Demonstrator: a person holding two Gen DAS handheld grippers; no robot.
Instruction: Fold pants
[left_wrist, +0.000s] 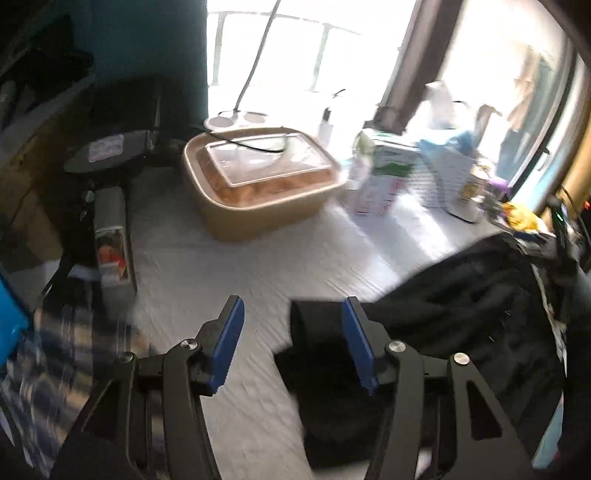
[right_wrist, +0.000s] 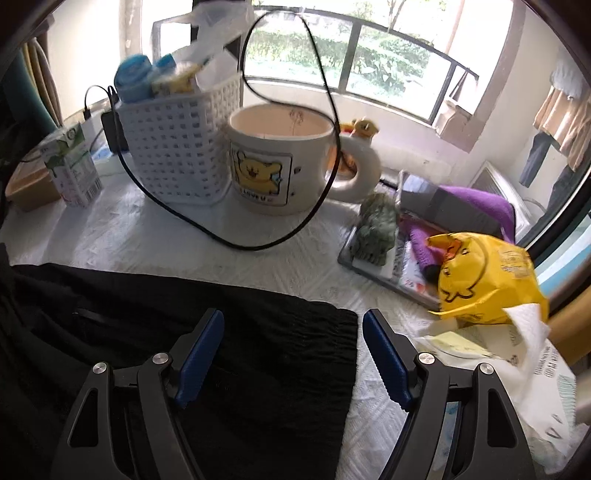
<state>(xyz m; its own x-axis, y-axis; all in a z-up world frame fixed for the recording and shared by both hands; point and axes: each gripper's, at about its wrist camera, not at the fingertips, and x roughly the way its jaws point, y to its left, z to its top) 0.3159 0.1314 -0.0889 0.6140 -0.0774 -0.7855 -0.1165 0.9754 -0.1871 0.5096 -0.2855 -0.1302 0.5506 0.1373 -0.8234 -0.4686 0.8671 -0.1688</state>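
On the table: the black pants (right_wrist: 184, 332) lay spread over the white cloth (right_wrist: 184, 236), an elastic-looking gathered end toward the right, close to the yellow bag (right_wrist: 487, 280).
Far end: in the left view the pants (left_wrist: 461, 314) ran off to the right, and a narrow end (left_wrist: 317, 332) lay just beside the left tongs.
Left tongs (left_wrist: 293, 345): jaws spread wide, nothing between them; the blurred picture left it unclear whether the right-hand finger touched the fabric.
Right tongs (right_wrist: 293, 354): jaws apart above the gathered end, holding nothing; the pants' edge fell between the two fingers.
Feel: probably light, soft and limp, sagging from any held point; thin fabric may slip from smooth pads.
Where to hold: likely the gathered end, thicker and firmer, for the right tongs; the narrow end for the left.
Hazards nearby: the mug (right_wrist: 280, 162), the white basket (right_wrist: 177, 155) and the black cable (right_wrist: 258, 243) stood well behind; dragged cloth might snag the cable.
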